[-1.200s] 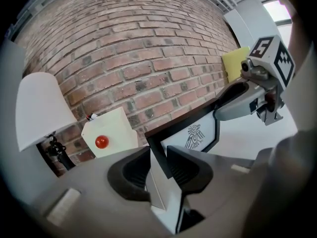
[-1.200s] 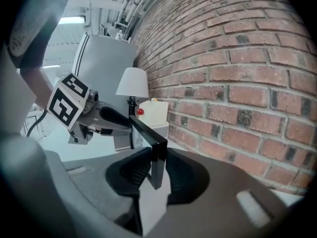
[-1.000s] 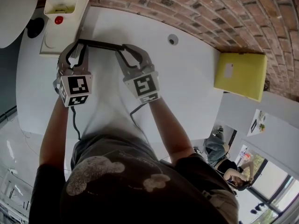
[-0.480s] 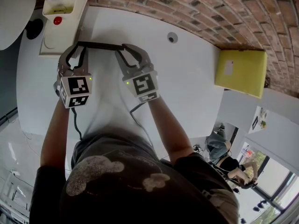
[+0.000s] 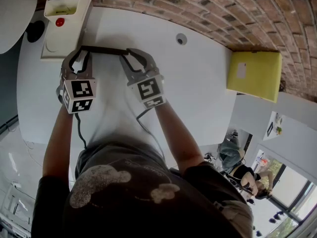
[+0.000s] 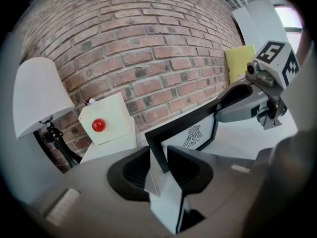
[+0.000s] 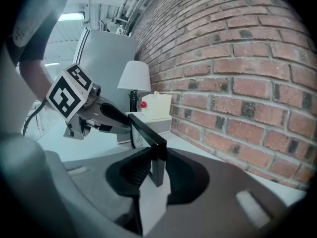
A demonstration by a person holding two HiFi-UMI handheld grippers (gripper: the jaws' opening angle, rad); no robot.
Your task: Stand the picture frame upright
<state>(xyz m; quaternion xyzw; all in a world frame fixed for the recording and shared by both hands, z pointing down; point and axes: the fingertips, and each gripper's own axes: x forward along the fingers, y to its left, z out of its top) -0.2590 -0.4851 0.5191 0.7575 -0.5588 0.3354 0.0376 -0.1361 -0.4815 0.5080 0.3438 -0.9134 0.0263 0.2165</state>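
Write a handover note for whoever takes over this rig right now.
Left gripper: fingers shut on the left end of the picture frame.
Right gripper: fingers shut on its right end.
Frame: held on edge between them over the white table, beside the white box with a red button.
Done: frame gripped at both ends, near upright.
Left: settle it standing on the table, then release; its back stand isn't visible.

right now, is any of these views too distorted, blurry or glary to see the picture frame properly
Head view: sharp, evenly lit, but the wide lens bows the brick wall and shows the picture frame only as a thin dark bar. Left gripper view: fisheye with black corners, window at top right blown out, frame crisp. Right gripper view: same dark corners, frame edge sharp.
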